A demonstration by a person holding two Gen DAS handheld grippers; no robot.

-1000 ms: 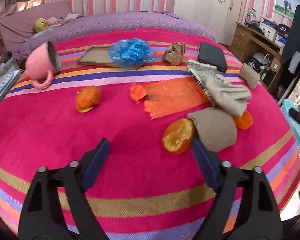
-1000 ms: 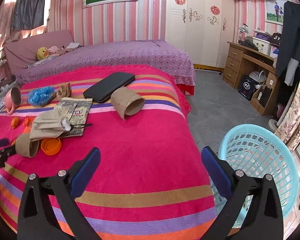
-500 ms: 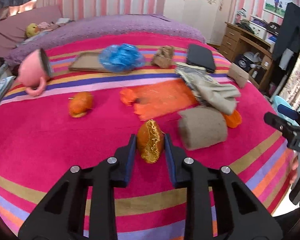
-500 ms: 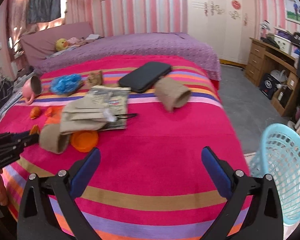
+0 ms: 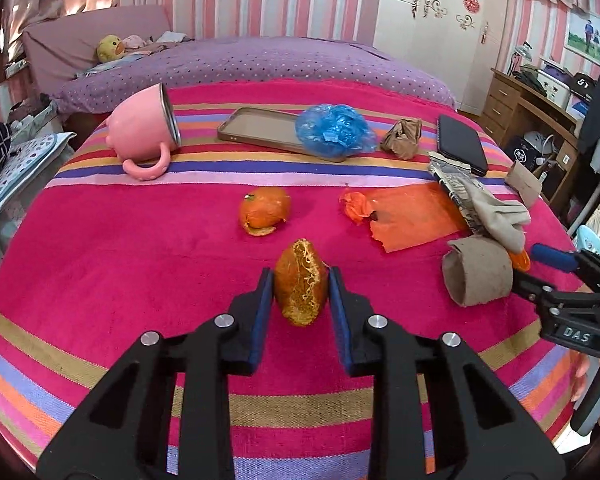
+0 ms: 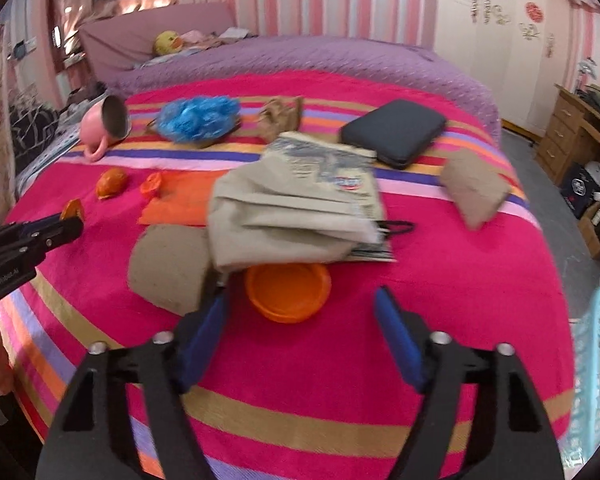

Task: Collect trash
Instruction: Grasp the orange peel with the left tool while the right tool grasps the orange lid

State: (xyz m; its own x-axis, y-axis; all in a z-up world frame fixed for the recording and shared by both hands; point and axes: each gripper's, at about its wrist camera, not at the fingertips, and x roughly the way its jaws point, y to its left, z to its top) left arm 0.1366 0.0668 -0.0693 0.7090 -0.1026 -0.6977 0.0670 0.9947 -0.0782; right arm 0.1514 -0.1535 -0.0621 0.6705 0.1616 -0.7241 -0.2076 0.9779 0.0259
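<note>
Orange peel pinched between the pads of the left gripper, apparently lifted just clear of the blanket; grip sits across its middle, looks secure. Best carried level and slowly toward the basket at the right bed edge, releasing only once over the rim, since a curled peel can slip. Right gripper hangs with jaws wide apart, holding nothing, aimed at the orange lid just ahead, with the cardboard roll close by its left finger. Other litter on the blanket: 1 more peel, orange wrapper, blue bag, brown wad. Not trash, likely: pink mug, phone case, black pouch. The 2 grippers are near; crossing paths is the risk
</note>
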